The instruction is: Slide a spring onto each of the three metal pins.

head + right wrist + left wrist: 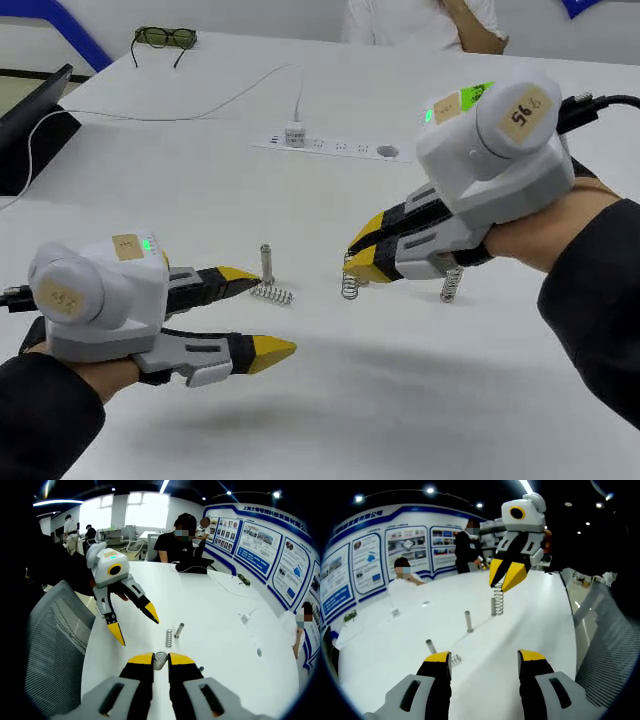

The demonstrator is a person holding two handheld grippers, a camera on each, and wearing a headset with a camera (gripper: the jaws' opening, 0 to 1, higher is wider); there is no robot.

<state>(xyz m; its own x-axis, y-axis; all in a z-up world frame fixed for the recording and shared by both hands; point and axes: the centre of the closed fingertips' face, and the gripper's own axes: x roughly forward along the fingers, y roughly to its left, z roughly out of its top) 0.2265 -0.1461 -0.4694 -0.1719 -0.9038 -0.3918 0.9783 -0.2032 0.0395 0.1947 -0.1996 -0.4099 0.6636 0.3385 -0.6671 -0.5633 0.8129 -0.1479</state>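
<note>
One spring [160, 660] stands upright on the white desk [200, 200]. Its top is pinched between the yellow tips of the right gripper [350, 262], whose jaws are closed on it; whether a pin runs up inside it I cannot tell. A second spring [272, 293] lies on its side on the desk, just beside the foot of an upright, bare metal pin [266, 262]. In the left gripper view another bare pin [468, 621] stands between that first one and the pinched spring. A third spring [451, 283] stands slightly tilted beneath the body of the right gripper, well apart from the lying one; what it sits on is too small to tell. The left gripper [278, 311] hovers low over the desk at the near left with its jaws spread wide and holding nothing. It points toward the lying spring and its pin, with its upper tip near them. Farther back on the desk a white power strip [325, 145] carries a plugged-in white cable [200, 108] that trails off to the left. A pair of glasses [165, 38] rests near the far edge, and a dark screen [30, 120] sits at the left edge. A person in white [420, 20] is at the far side. The gripper views show a grey mesh chair back [55, 645] near the desk and blue-bordered wall posters [395, 550].
</note>
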